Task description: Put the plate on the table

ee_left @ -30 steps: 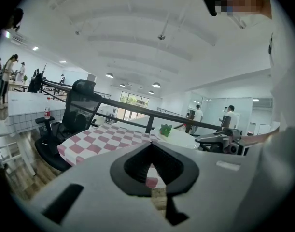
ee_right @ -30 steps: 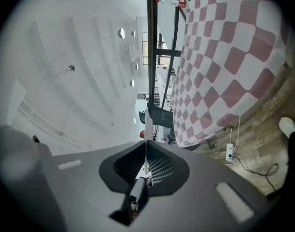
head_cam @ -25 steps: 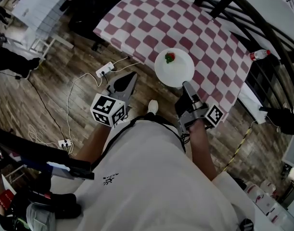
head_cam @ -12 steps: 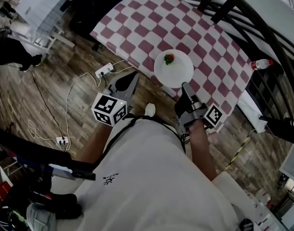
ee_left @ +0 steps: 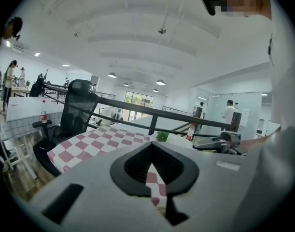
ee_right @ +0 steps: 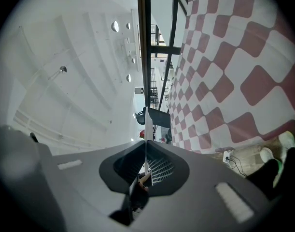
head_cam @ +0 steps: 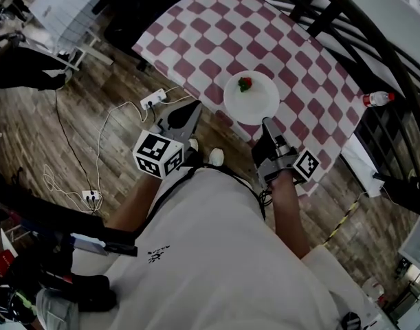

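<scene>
A white plate [head_cam: 254, 102] carries a strawberry [head_cam: 245, 84] and hangs over the near edge of the table with the red-and-white checked cloth [head_cam: 216, 36]. My right gripper [head_cam: 266, 123] is shut on the plate's near rim. In the right gripper view the plate [ee_right: 146, 144] is a thin edge-on line between the jaws of that right gripper [ee_right: 145, 170]. I cannot tell whether the plate touches the cloth. My left gripper [head_cam: 193, 108] is shut and holds nothing, left of the plate over the floor by the table edge. In its own view the left gripper [ee_left: 152, 161] faces the cloth [ee_left: 96, 141].
A power strip [head_cam: 152, 100] and white cables lie on the wooden floor to the left. A black railing [head_cam: 347, 26] runs behind the table, with a water bottle [head_cam: 378, 100] beyond it. A black office chair [ee_left: 76, 112] stands at the table's far side.
Both grippers have moved forward toward the table. The plate has gone with the right gripper and now lies further over the checked cloth.
</scene>
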Motion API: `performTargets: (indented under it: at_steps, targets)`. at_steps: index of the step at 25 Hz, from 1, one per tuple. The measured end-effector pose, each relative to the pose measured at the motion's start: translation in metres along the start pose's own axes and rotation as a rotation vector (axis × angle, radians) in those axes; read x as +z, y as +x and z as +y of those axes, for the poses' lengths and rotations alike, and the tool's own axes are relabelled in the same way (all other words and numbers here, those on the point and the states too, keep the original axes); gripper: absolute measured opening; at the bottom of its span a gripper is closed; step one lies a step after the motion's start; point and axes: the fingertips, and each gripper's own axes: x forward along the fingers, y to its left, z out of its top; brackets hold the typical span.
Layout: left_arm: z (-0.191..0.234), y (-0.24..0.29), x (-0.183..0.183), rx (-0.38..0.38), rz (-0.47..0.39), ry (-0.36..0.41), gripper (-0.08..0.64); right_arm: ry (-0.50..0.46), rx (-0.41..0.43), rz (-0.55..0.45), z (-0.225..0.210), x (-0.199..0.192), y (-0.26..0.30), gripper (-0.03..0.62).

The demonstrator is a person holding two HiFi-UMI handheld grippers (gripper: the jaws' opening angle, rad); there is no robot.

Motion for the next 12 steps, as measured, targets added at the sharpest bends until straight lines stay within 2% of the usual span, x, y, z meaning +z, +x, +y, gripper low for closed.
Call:
performTargets:
  at_steps: [12]
  targets:
    - [0.01, 0.011, 0.006, -0.01, 0.014, 0.026, 0.002, -0.007, -0.004, -0.024, -0.008, 0.008, 0.001, 0.018]
